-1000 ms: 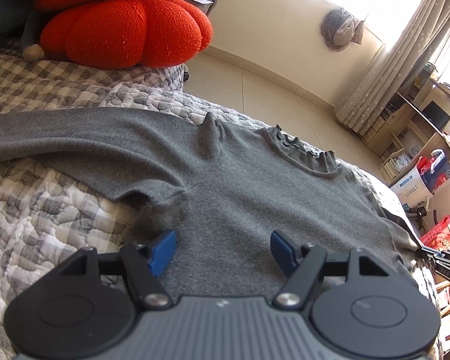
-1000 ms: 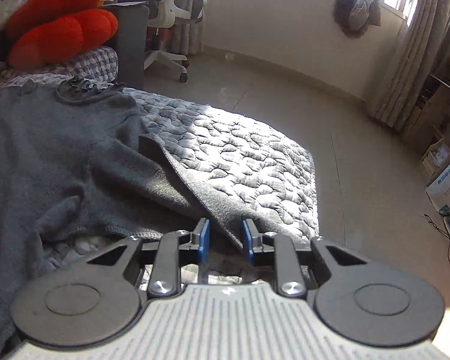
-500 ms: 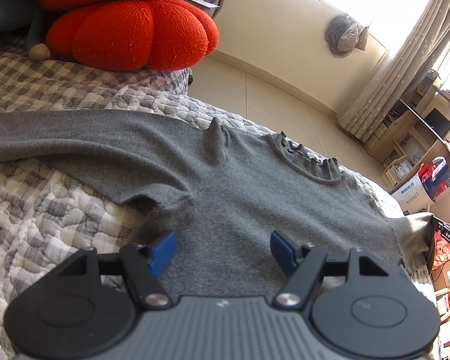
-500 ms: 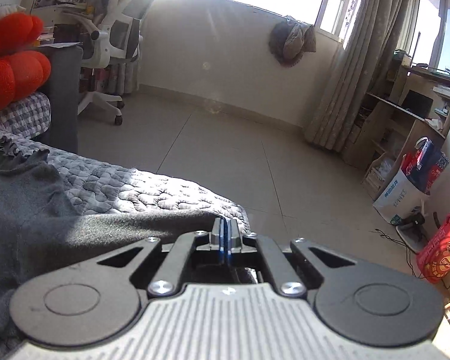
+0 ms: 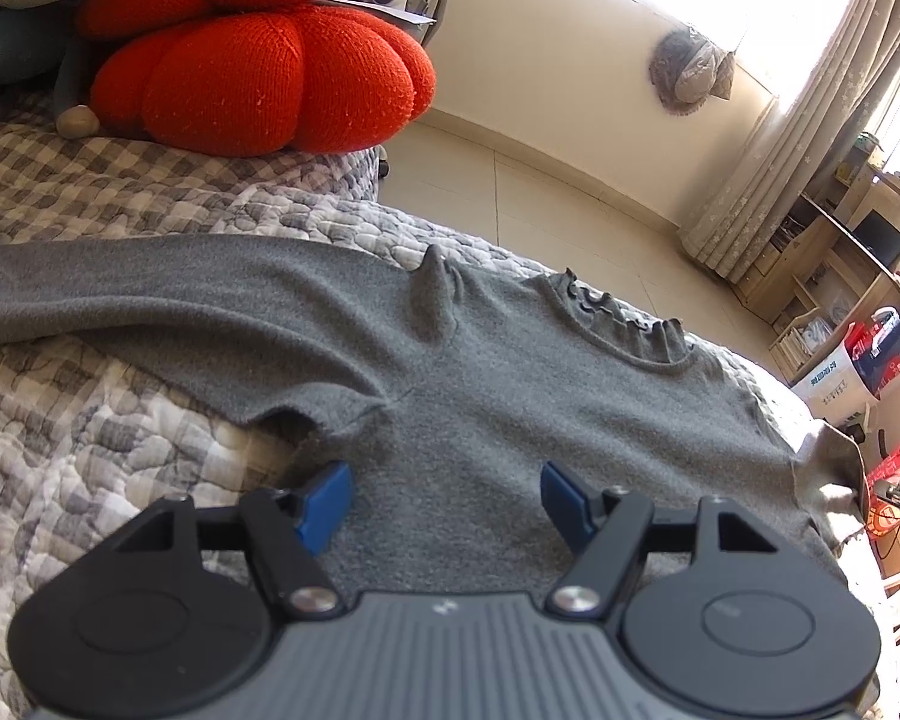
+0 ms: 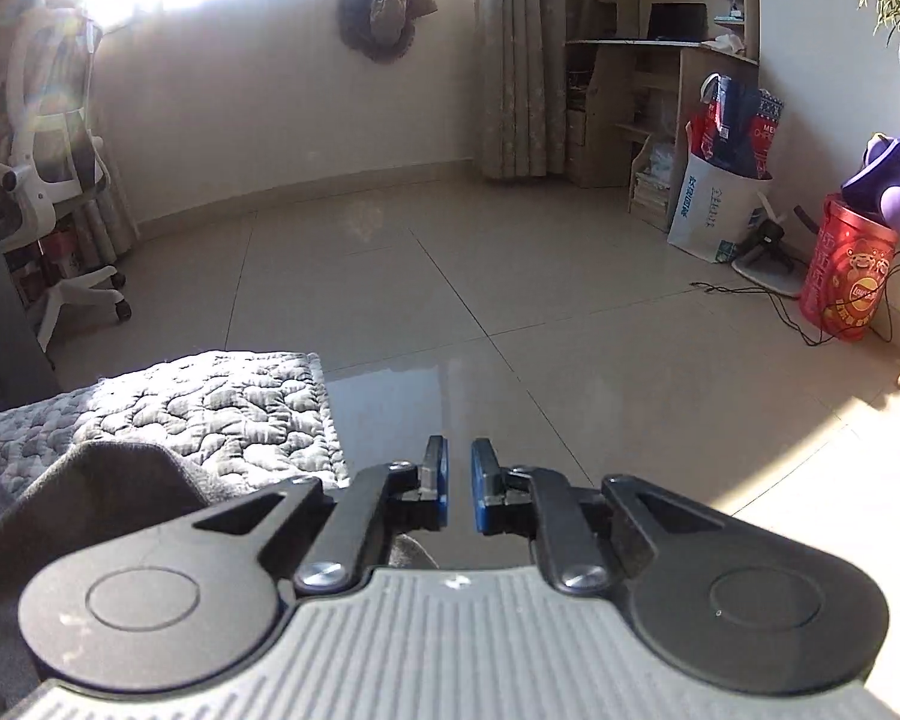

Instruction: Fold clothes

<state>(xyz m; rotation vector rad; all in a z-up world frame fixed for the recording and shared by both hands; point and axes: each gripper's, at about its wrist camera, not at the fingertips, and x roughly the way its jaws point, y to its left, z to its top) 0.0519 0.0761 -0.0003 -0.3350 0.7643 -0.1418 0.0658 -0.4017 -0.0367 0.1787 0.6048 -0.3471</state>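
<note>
A grey sweater (image 5: 510, 408) lies face up on the quilted bed cover (image 5: 90, 438), one sleeve stretched out to the left. My left gripper (image 5: 444, 495) hovers open over the sweater's body, nothing between its blue pads. My right gripper (image 6: 459, 480) points past the bed corner over the floor. Its jaws are opening, a narrow gap shows, and only floor is seen between the pads. The sweater's other sleeve (image 6: 120, 480) lies bunched at the lower left of the right wrist view.
Red pumpkin cushions (image 5: 258, 78) sit at the head of the bed. The bed corner (image 6: 306, 396) drops to a tiled floor (image 6: 510, 276). An office chair (image 6: 48, 138), a white bag (image 6: 714, 204), a red bucket (image 6: 846, 276) and cables stand around it.
The right gripper closed on the sleeve's edge, swung right beyond the bed corner and rolled, and its jaws have now parted without cloth. The left gripper stayed still and open.
</note>
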